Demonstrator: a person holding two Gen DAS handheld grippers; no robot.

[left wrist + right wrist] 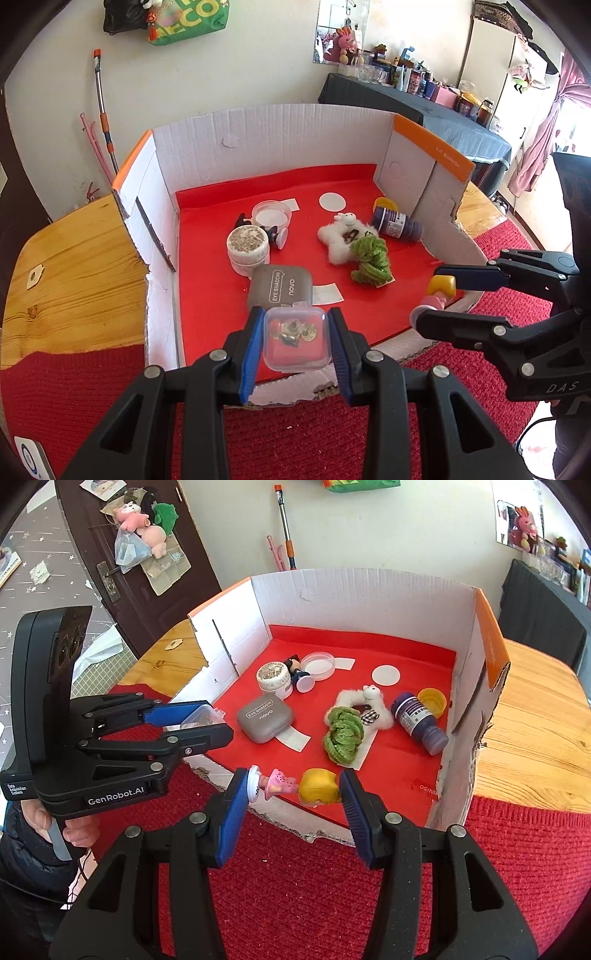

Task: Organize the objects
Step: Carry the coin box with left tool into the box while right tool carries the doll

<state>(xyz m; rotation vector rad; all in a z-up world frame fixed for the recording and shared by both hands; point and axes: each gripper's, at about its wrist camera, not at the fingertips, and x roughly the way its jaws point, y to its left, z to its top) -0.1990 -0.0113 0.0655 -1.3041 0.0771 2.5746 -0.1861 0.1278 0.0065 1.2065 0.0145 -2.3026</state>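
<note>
My left gripper (295,341) is shut on a small clear plastic box (295,339) with trinkets inside, held above the near edge of the cardboard box (258,133). It also shows in the right wrist view (199,725). My right gripper (293,790) is shut on a small doll (295,786) with a yellow head and pink dress, held sideways over the box's near edge. In the left wrist view the doll (437,291) sits between the right gripper's fingers.
On the red liner (207,266) lie a grey eye-shadow case (280,290), a white jar (246,248), a clear round dish (271,216), a white plush sheep (345,232), a green scrunchie (371,258), a purple bottle (397,224), a dark figurine (275,234). A wooden table (74,266) surrounds it.
</note>
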